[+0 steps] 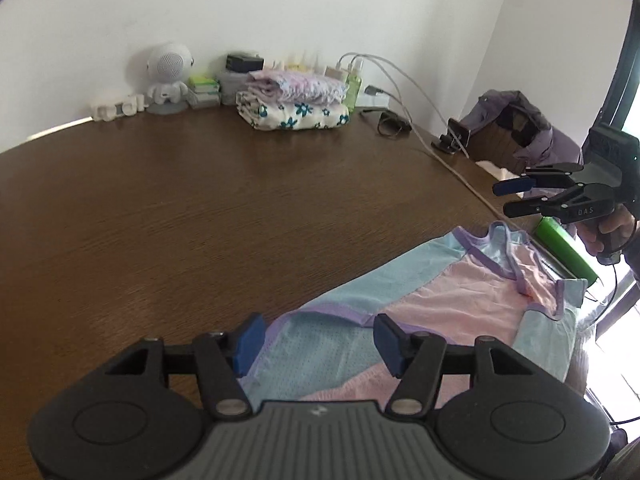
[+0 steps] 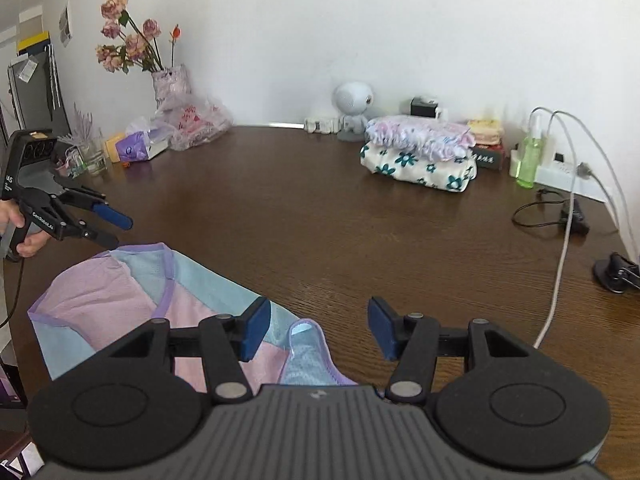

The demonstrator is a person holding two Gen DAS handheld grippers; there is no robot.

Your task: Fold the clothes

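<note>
Left wrist view shows the left hand-held gripper (image 1: 318, 338) with its blue pads standing partly apart and nothing pinched between them; the pink and light-blue garment (image 1: 432, 300) with purple trim lies flat on the surface just below and ahead of the pads. Off to the right, the right hand-held gripper (image 1: 508, 198) hangs above the garment's far end, its jaws likewise parted and empty, with a hand (image 1: 604, 236) on its grip. From the right wrist view, the garment spreads beneath and to the left of that gripper, one strap looping up between its fingers without being gripped.

The dark brown wooden surface (image 1: 200, 200) runs back to a white wall. Against it sit a stack of folded clothes (image 1: 294, 100), a small white robot figure (image 1: 168, 76), a green bottle (image 2: 530, 158), white cables (image 2: 568, 216) and a vase of dried flowers (image 2: 172, 80).

The garment's near edge is hidden behind both gripper bodies, and small items behind the folded stack are too blurred to name
</note>
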